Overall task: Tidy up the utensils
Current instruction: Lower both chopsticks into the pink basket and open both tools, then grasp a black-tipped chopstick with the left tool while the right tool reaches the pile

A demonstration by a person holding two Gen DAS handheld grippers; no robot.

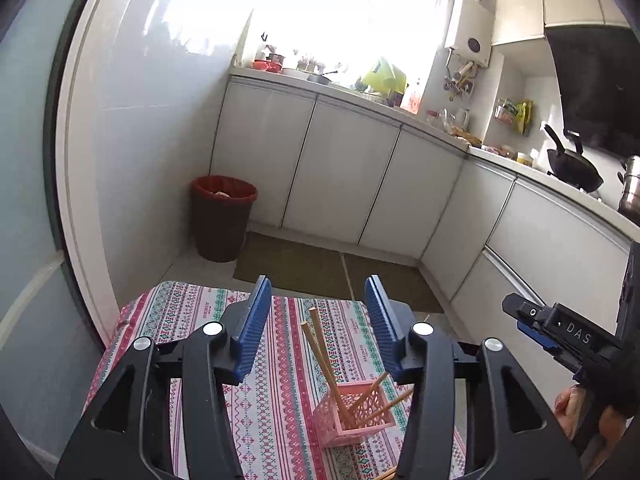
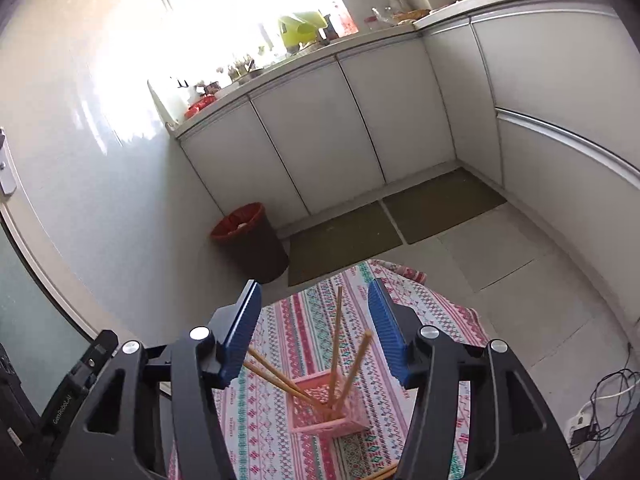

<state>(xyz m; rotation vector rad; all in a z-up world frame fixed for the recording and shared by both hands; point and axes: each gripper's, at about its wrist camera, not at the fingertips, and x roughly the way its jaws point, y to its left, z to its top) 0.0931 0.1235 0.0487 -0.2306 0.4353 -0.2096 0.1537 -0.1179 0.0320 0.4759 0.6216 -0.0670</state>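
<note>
Holding both tools spread and empty, you hover the left tool (image 1: 316, 328) and right tool (image 2: 314, 332) above the pink basket (image 1: 352, 416), where chopsticks (image 1: 324, 356) lean, ahead between the fingers.

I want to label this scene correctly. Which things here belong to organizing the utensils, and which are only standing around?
Belong to the job:
- pink basket
- chopsticks in the basket
- loose chopsticks at the bottom edge
- left tongs and right tongs, both open

Just standing around:
- red-lined bin
- floor mats
- wok
</note>
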